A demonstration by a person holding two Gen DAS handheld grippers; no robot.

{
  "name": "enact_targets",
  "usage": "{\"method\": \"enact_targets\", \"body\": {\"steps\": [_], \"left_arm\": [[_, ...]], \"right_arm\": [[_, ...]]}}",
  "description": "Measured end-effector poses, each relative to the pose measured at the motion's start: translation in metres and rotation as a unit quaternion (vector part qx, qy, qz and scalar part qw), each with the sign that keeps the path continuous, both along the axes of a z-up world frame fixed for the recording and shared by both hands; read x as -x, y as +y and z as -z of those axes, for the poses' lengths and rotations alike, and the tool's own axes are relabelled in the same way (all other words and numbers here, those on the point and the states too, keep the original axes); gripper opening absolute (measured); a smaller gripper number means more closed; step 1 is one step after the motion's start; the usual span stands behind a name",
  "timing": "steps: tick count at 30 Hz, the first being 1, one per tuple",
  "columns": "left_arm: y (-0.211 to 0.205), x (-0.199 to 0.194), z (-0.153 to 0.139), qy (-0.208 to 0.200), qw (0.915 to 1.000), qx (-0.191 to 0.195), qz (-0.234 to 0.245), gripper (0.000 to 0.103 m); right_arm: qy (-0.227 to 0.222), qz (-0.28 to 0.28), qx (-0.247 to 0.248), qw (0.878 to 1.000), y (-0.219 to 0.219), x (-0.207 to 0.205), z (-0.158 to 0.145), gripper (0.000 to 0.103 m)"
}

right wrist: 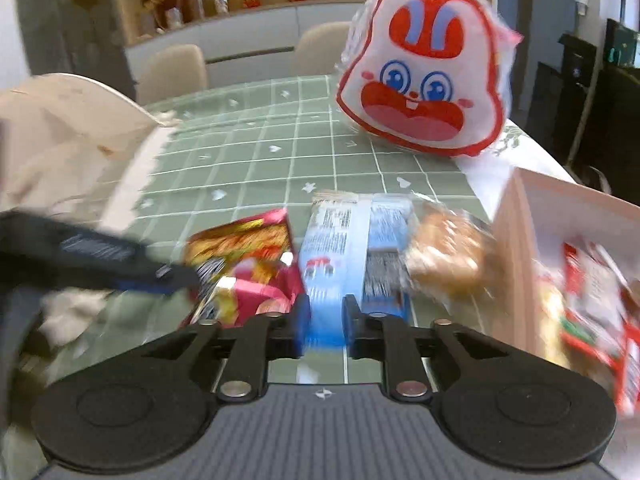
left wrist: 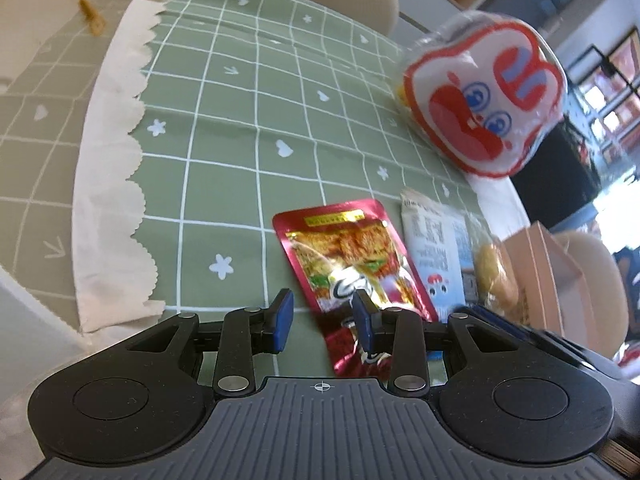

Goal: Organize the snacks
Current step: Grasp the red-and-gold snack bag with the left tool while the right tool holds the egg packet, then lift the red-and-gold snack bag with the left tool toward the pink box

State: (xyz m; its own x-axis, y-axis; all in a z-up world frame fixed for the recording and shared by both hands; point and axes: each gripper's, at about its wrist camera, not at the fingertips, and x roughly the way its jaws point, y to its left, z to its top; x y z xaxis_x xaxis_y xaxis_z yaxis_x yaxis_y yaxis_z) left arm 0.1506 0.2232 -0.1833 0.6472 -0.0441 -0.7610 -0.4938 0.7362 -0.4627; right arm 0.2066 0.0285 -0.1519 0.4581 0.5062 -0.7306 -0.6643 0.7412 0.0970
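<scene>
Jaws, left gripper [left wrist: 323, 320] — partly open, the blue pads standing apart over the lower end of a red snack packet [left wrist: 352, 256]; the right-hand pad overlaps the packet, but whether either pad presses on it cannot be told. Jaws, right gripper [right wrist: 325, 324] — closed narrow on the near end of a blue-and-white snack packet [right wrist: 336, 240], which shows as a blue strip between the pads.

Table [left wrist: 240, 120]: covered with a green checked cloth with white grid lines and small white hearts, flowers and arrows, edged on the left by a white scalloped border.

Red snack packet: flat on the cloth, foil, with a yellow band at its top and a food picture.

Blue-and-white snack packet: just to the right of the red one, lengthwise, printed text uppermost.

Wrapped golden-brown bun [right wrist: 448, 256]: in a clear wrapper, just beside the blue-and-white packet on its right.

Pink box [right wrist: 520, 248]: at the right edge of the table, open-topped, holding red-and-white snack packets [right wrist: 592, 300].

Rabbit-face bag [right wrist: 424, 80]: white with red outline, blue eyes and a wide red mouth, in clear plastic — upright on the far right part of the table, well apart from the packets.

Beige chairs [right wrist: 176, 68]: behind the table's far side.
</scene>
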Motion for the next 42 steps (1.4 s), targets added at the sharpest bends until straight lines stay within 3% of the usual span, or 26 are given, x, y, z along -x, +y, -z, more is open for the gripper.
{"method": "enact_targets", "body": {"steps": [3,8,12,17,19,23,27,31,35,38,42], "left_arm": [[0.004,-0.005,0.005,-0.02,0.9996,0.018,0.003,0.038],[-0.002,-0.011,0.006,-0.029,0.9981,0.04,0.038,0.045],[-0.016,-0.006,-0.005,-0.028,0.9943,0.055,0.087,0.047],[-0.033,0.003,-0.026,-0.04,0.9876,0.077,0.131,0.047],[-0.044,0.002,-0.034,-0.044,0.9858,0.062,0.149,0.047],[-0.069,-0.023,-0.033,-0.03,0.9818,-0.01,0.188,0.053],[-0.075,-0.044,-0.022,-0.013,0.9795,-0.005,0.201,0.053],[-0.089,-0.028,-0.047,-0.029,0.9744,-0.008,0.223,0.05],[-0.109,-0.025,-0.05,-0.015,0.9664,-0.059,0.25,0.05],[-0.113,-0.04,-0.031,0.004,0.9673,-0.037,0.251,0.049],[-0.121,-0.037,-0.046,-0.017,0.9659,-0.022,0.257,0.049]], "right_arm": [[-0.005,-0.022,0.006,1.0,0.009,-0.003,0.009,0.017],[0.039,-0.069,-0.01,0.997,-0.005,0.019,0.012,0.017],[0.045,-0.062,-0.012,0.997,-0.022,0.038,0.014,0.018],[0.088,-0.034,-0.045,0.995,-0.05,0.04,0.013,0.017],[0.094,-0.033,-0.053,0.994,-0.056,0.043,0.015,0.017],[0.089,-0.035,-0.059,0.994,-0.063,0.052,0.018,0.017],[0.083,-0.036,-0.062,0.994,-0.064,0.053,0.016,0.017],[0.08,-0.035,-0.07,0.994,-0.071,0.055,0.01,0.018],[0.057,0.001,-0.075,0.996,-0.087,0.056,0.0,0.018],[0.05,0.033,-0.054,0.997,-0.092,0.05,0.005,0.018],[0.048,0.056,-0.051,0.996,-0.099,0.041,0.006,0.018]]}}
